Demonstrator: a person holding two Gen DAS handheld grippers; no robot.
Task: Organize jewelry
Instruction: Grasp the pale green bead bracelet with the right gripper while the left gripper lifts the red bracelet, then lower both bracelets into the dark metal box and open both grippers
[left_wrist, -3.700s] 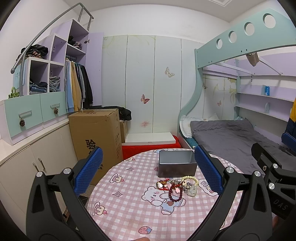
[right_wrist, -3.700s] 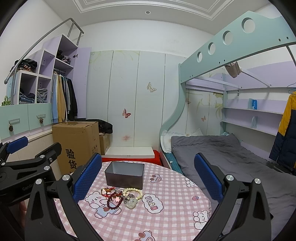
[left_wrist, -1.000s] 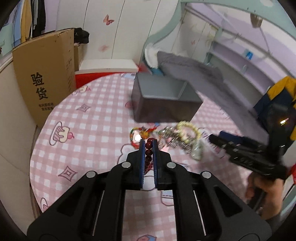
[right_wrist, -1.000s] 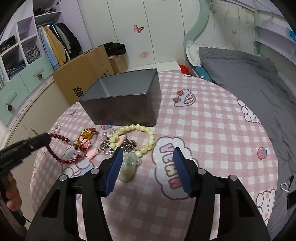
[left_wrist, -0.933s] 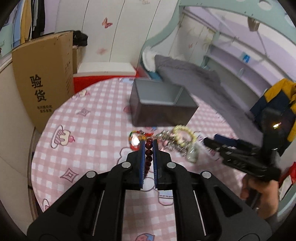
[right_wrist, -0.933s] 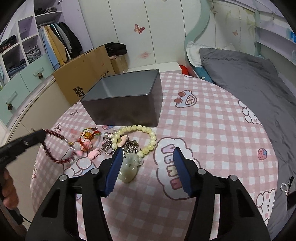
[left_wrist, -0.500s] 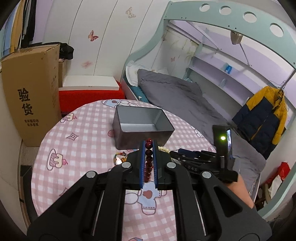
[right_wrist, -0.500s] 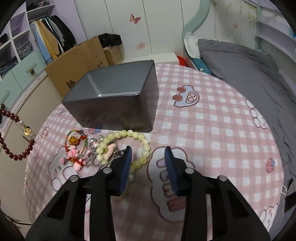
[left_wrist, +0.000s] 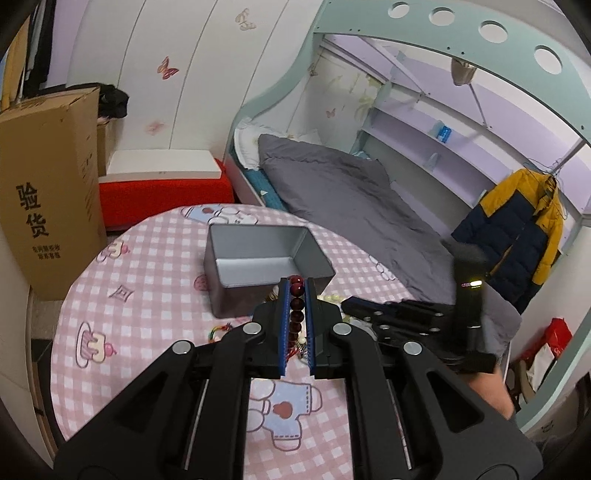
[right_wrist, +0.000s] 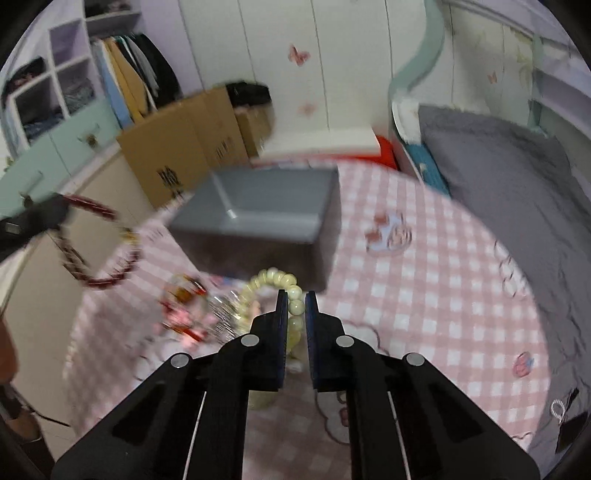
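My left gripper (left_wrist: 296, 286) is shut on a dark red bead bracelet (left_wrist: 296, 308) and holds it above the table, near the front rim of the open grey tin box (left_wrist: 258, 254). The bracelet hangs as a loop in the right wrist view (right_wrist: 92, 258), blurred. My right gripper (right_wrist: 295, 299) is shut on the pale yellow bead bracelet (right_wrist: 271, 277) in front of the grey box (right_wrist: 266, 210). A small heap of other jewelry (right_wrist: 192, 314) lies left of it on the pink checked tablecloth (right_wrist: 424, 295). In the left wrist view the right gripper (left_wrist: 354, 306) lies low by the heap.
The round table has its edge close on all sides. A cardboard box (left_wrist: 48, 177) stands on the floor to the left, and a bed with grey bedding (left_wrist: 351, 199) lies to the right. Wardrobe and drawers (right_wrist: 74, 110) are at the left.
My left gripper has lifted the red bracelet off the table and carried it toward the grey box. My right gripper has closed in and shut on the pale yellow bracelet.
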